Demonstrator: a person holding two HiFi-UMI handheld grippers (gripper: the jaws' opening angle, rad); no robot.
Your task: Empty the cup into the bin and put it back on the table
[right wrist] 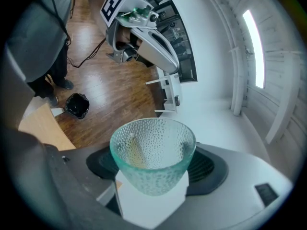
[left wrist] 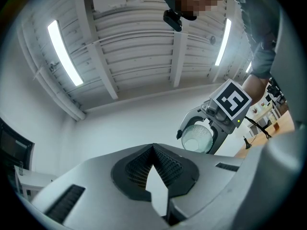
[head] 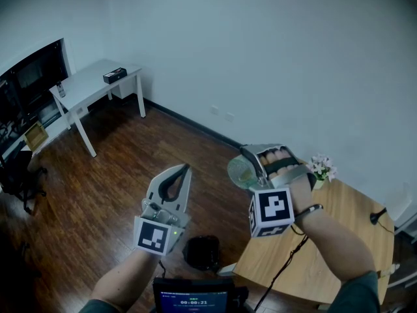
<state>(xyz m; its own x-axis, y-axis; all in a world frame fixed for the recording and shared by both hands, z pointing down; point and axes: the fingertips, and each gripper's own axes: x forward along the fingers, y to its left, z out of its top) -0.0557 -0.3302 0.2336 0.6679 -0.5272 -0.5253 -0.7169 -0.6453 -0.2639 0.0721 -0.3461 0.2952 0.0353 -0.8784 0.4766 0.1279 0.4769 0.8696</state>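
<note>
One dimpled pale-green glass cup (right wrist: 152, 152) is clamped in the right gripper (head: 255, 163), out past the wooden table's (head: 339, 240) edge; left gripper (left wrist: 153, 151) is pinched closed, empty.

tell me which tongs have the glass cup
The right tongs: the glass cup is clamped between them, while the left tongs are shut on nothing.

Pale green cup (right wrist: 152, 152) (dimpled all over)
</note>
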